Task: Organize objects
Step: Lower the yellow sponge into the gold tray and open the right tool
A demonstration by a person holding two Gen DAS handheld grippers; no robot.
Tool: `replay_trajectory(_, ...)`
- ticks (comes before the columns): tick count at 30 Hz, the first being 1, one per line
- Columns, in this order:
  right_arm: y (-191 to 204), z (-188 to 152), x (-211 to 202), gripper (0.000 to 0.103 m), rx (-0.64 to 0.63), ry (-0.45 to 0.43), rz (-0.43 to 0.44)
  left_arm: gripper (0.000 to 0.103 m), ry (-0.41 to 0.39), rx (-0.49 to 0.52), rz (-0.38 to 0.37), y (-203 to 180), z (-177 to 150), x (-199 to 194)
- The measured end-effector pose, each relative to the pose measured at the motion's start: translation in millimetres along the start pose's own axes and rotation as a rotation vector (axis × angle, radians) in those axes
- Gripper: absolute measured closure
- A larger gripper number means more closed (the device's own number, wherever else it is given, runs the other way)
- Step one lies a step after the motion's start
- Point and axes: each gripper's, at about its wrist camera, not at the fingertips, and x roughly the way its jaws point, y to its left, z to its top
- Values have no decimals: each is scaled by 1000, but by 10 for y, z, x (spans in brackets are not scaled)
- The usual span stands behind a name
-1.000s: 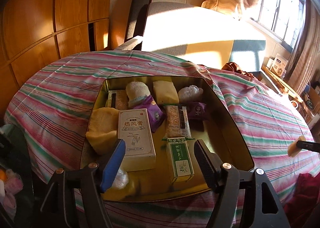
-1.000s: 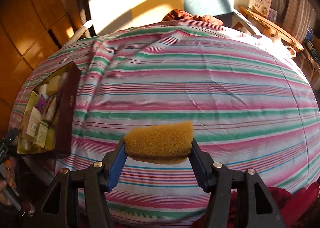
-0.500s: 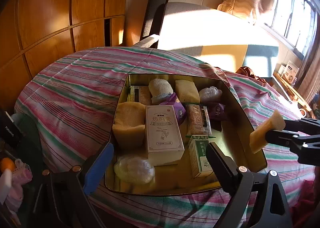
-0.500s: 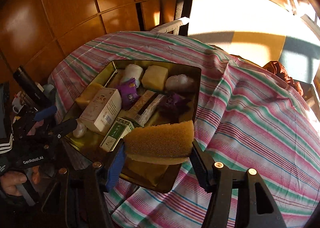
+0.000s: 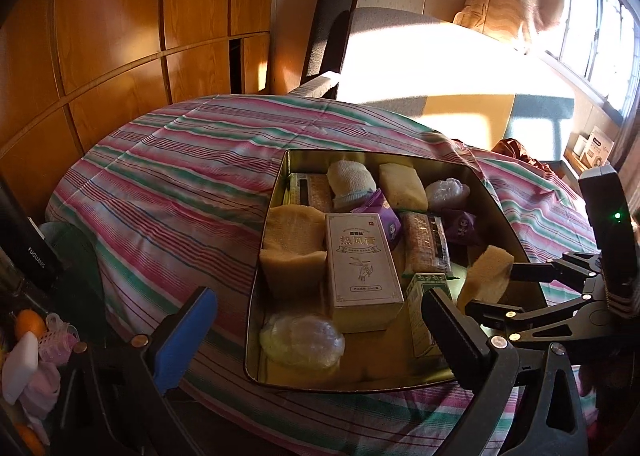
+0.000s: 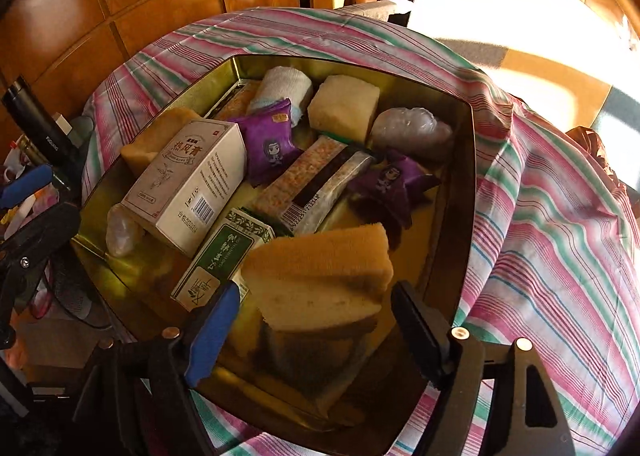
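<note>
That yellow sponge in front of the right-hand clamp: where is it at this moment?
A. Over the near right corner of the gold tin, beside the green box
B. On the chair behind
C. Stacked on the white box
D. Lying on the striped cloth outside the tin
A: the sponge sits over the gold tin beside the green box, between the right gripper's widened jaws, which have just been opening.

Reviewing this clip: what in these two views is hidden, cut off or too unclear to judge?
- Right wrist view: whether the sponge already rests on the tin floor; its underside is hidden by its own bulk and shadow.
- Both views: whether the right gripper pads still touch the sponge as the jaws have just been opening.
- Left wrist view: the green carton is partly hidden by the left gripper finger.
- Left wrist view: clutter at bottom left is cut by the edge.
</note>
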Motion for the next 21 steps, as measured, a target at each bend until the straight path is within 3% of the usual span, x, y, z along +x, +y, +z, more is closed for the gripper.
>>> replay_trajectory(8, -4, -37, -274, 21, 94, -133, 0, 0, -27, -31, 27, -7, 49, -81)
replay_trajectory(15, 20, -210, -600, 21, 206, -246, -112, 0, -27, -53, 45, -14, 44, -143)
replay_trajectory(21, 83, -415, -723, 21, 290, -300, -185, 2, -64, -59, 118, -16, 10, -221)
